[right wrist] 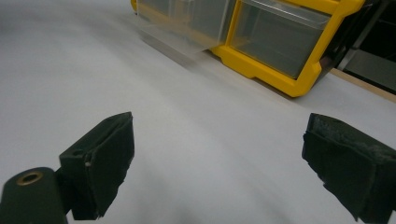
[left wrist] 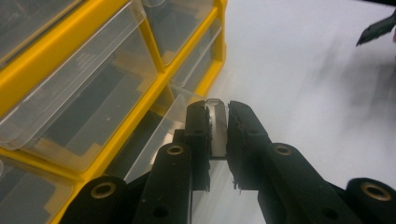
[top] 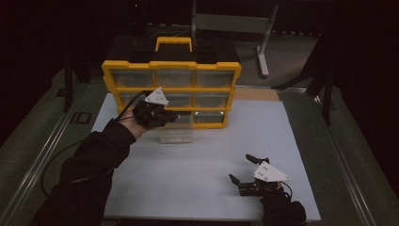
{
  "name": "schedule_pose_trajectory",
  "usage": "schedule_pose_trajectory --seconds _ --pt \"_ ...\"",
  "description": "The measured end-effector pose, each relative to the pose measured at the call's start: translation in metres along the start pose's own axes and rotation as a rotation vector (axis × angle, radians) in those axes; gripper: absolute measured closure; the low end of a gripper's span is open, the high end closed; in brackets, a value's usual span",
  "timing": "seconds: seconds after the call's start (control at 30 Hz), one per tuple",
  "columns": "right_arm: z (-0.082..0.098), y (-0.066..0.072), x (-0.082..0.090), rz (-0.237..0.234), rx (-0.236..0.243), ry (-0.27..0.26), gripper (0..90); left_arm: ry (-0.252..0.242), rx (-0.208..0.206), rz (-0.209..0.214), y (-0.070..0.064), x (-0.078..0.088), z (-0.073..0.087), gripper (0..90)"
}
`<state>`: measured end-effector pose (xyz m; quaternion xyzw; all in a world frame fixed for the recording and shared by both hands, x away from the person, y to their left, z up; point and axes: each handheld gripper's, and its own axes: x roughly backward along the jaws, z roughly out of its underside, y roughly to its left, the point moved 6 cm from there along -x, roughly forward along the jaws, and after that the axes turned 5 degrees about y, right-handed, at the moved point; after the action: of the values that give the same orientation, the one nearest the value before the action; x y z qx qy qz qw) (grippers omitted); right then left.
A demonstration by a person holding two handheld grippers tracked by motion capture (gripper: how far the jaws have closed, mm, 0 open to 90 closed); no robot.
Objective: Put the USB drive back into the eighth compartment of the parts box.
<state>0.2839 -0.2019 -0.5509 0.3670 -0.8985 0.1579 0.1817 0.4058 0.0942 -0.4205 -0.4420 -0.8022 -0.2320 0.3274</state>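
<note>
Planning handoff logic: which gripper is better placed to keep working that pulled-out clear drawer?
Left. The left gripper is shut on the clear drawer's front lip at the yellow organizer. The right gripper sits open near the table's front edge, well away, holding nothing.

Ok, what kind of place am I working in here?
Probably a lab or workshop recording bench: a white tabletop in a dark room, a yellow parts organizer with clear drawers, one pulled out by the left tongs, and a metal stand behind.
</note>
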Motion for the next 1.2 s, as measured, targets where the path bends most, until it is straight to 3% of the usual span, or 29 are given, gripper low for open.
schedule_pose_trajectory --seconds 0.43,0.73,0.93,1.1,1.2 --pt "-0.001 0.000 0.000 0.001 -0.001 -0.004 9.5 -0.023 0.071 -0.039 0.009 -0.016 0.010 79.8" --pt "0.000 0.000 0.000 -0.002 -0.004 -0.002 9.5 -0.019 0.101 -0.043 0.011 -0.029 0.015 79.8" --pt "0.000 0.000 -0.001 -0.006 -0.002 -0.002 9.5 -0.004 0.121 -0.052 0.013 -0.037 0.019 79.7" --pt "0.000 0.000 -0.001 -0.007 -0.002 -0.002 9.5 0.035 0.154 -0.050 0.015 -0.050 0.025 79.7" --pt "0.000 0.000 -0.001 -0.005 0.002 -0.002 9.5 0.070 0.148 -0.052 0.015 -0.056 0.028 79.6"
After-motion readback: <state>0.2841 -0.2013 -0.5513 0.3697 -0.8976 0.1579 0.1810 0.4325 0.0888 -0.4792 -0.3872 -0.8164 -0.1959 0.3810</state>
